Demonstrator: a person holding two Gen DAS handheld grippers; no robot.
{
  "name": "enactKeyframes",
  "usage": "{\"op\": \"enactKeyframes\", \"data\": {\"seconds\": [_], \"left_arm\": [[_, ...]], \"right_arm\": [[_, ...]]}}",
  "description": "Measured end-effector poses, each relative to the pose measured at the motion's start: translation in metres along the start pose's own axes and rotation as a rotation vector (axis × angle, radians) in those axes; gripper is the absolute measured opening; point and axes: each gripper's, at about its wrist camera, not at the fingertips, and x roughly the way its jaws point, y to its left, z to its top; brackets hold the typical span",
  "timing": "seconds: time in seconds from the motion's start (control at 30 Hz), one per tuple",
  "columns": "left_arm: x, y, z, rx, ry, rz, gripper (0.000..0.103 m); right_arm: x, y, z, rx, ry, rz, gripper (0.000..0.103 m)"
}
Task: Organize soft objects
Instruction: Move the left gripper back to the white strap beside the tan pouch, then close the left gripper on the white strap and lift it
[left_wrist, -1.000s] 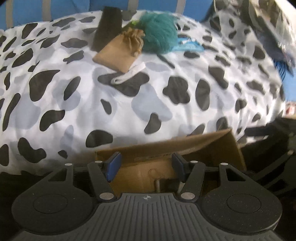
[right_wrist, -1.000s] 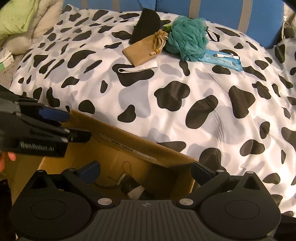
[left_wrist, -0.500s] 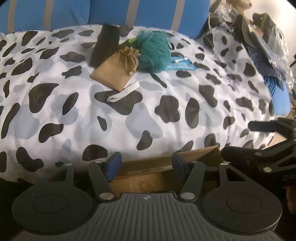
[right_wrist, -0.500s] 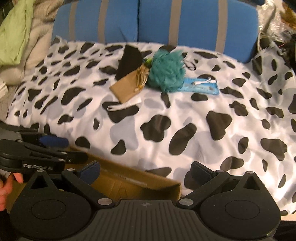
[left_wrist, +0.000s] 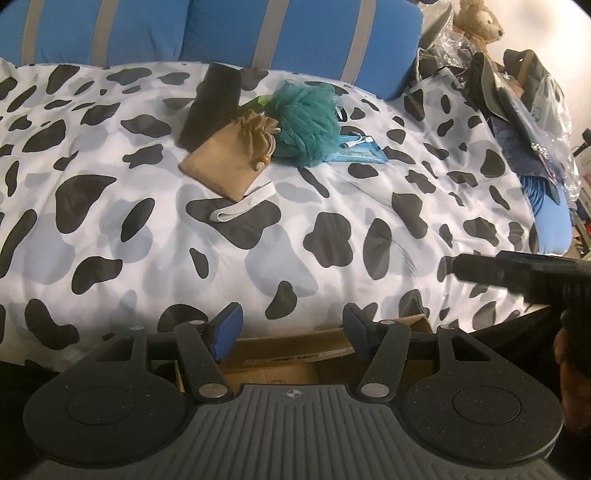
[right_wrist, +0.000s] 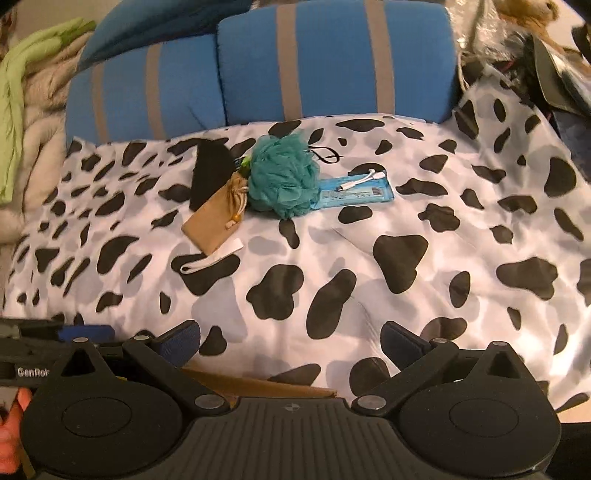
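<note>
Both tools, left tool (left_wrist: 290, 328) and right tool (right_wrist: 290, 341), gape empty above the cardboard box (left_wrist: 295, 363) rim; beyond it, bare spotted duvet (right_wrist: 369, 258) reaches the tan pouch (right_wrist: 214, 221).

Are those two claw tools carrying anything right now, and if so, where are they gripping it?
Nothing is held. The left gripper and right gripper both stand open with only the spotted duvet and a cardboard box edge beyond them.

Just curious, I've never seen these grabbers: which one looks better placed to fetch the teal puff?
Probably the right gripper: its jaws stand wide, empty, and the teal puff lies almost straight ahead. The left gripper is open too.
</note>
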Motion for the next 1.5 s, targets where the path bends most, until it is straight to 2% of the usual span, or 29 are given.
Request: {"op": "enactKeyframes", "data": {"seconds": [0.07,0.13,0.23,0.33,0.47,0.6,0.7,0.87,1.03,1.37,1.5], "left_arm": [[0.001,-0.003,0.001,0.016,0.002,0.013,0.059],[-0.003,-0.007,0.001,0.063,-0.028,0.010,0.059],[-0.008,-0.013,0.000,0.135,-0.062,0.061,0.059],[-0.009,-0.013,0.004,0.142,-0.076,0.124,0.059],[-0.001,-0.010,0.017,0.124,-0.072,0.115,0.059],[0.014,-0.008,0.024,0.174,-0.112,0.136,0.059],[0.031,-0.003,0.028,0.193,-0.068,0.184,0.059],[0.047,-0.001,0.040,0.242,-0.064,0.174,0.059],[0.073,-0.001,0.053,0.338,-0.062,0.170,0.059],[0.118,0.016,0.074,0.373,0.015,0.088,0.058],[0.135,0.020,0.080,0.395,0.054,0.076,0.052]], "right_arm": [[0.001,-0.004,0.001,0.018,-0.011,0.003,0.103],[0.002,-0.007,0.004,0.040,-0.010,-0.015,0.103],[0.004,-0.013,0.009,0.079,0.006,0.003,0.103],[0.002,-0.016,0.015,0.096,-0.004,0.037,0.103],[0.003,-0.017,0.023,0.073,-0.019,0.020,0.103],[0.011,-0.017,0.031,0.034,-0.027,0.022,0.103],[0.021,-0.017,0.036,-0.011,-0.027,-0.001,0.103],[0.037,-0.017,0.049,-0.065,-0.030,0.007,0.103],[0.053,-0.015,0.058,-0.170,-0.033,-0.061,0.103],[0.067,-0.034,0.074,-0.136,-0.032,-0.094,0.103],[0.070,-0.040,0.078,-0.104,-0.026,-0.095,0.103]]}}
